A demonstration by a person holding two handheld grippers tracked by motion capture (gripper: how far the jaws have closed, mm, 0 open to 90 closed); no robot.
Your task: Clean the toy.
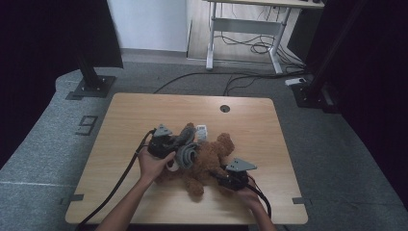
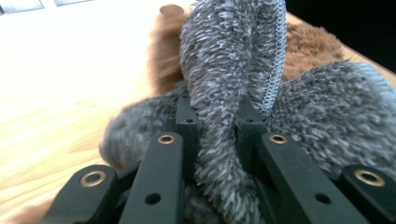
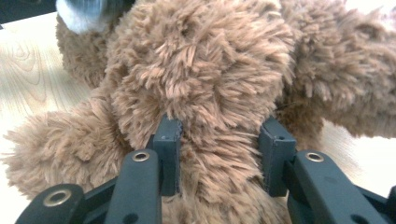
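your left gripper (image 2: 215,116) is clamped on a fold of the grey fuzzy garment (image 2: 233,74), pads pressed in from both sides just below its stitched hem. your right gripper (image 3: 219,144) is closed on a thick limb of the brown teddy bear (image 3: 205,70), fur bulging between the jaws. in the high view the bear (image 1: 211,161) lies near the middle of the wooden table (image 1: 134,110), its length running from upper right down toward you, with the garment (image 1: 186,153) bunched at its left side. the left gripper (image 1: 166,144) sits just left of that bunch, the right gripper (image 1: 226,179) at the bear's lower right. so the garment lies between your hands; i'd judge any pull must run along the bear's length, with the right gripper anchoring.
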